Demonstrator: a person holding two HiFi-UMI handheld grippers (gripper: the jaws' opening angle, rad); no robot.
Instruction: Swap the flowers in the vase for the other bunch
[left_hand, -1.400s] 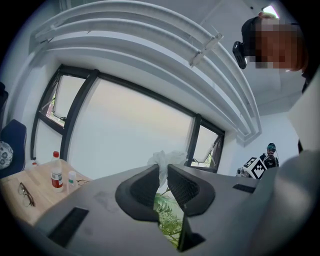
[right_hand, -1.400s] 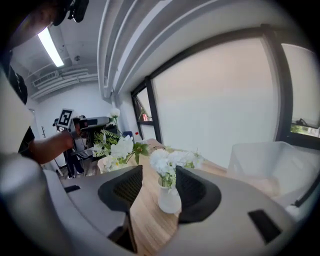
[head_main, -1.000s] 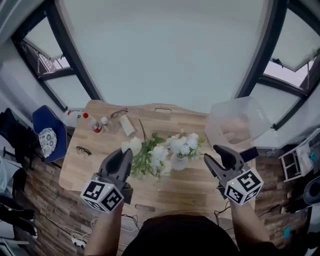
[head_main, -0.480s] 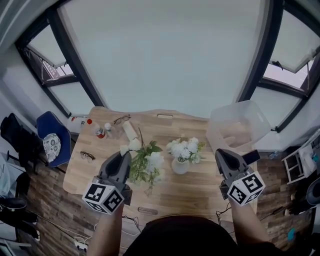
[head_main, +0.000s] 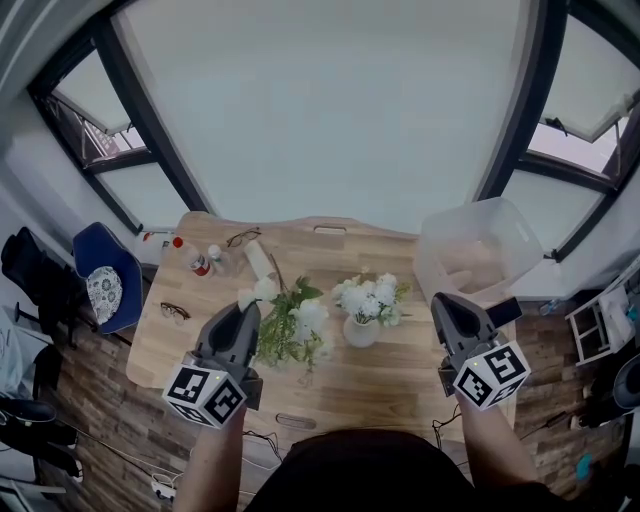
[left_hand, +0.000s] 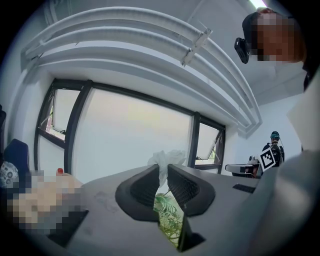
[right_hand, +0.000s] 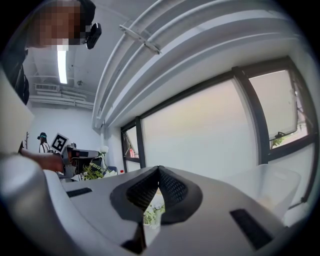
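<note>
A small white vase (head_main: 360, 332) with white flowers (head_main: 368, 296) stands in the middle of the wooden table (head_main: 400, 378). My left gripper (head_main: 245, 309) hovers left of the vase, shut on a second bunch of white flowers and green leaves (head_main: 291, 325). In the left gripper view a white bloom (left_hand: 167, 157) rises above the narrow-set jaws of that gripper (left_hand: 164, 168) and leaves (left_hand: 168, 212) show below them. My right gripper (head_main: 440, 300) hangs right of the vase, shut with nothing in it. In the right gripper view the tips of the right gripper (right_hand: 159, 170) meet, with the vase flowers (right_hand: 150, 215) beyond.
A clear plastic bin (head_main: 478, 250) sits at the table's right end. Bottles (head_main: 195, 258), a pale flat item (head_main: 258, 260) and two pairs of glasses (head_main: 170, 311) lie at the far left. A blue chair (head_main: 100, 285) stands left of the table.
My right gripper's jaws have gone from wide open to shut and it has drawn slightly right, away from the vase. The left gripper keeps its hold on the bunch.
</note>
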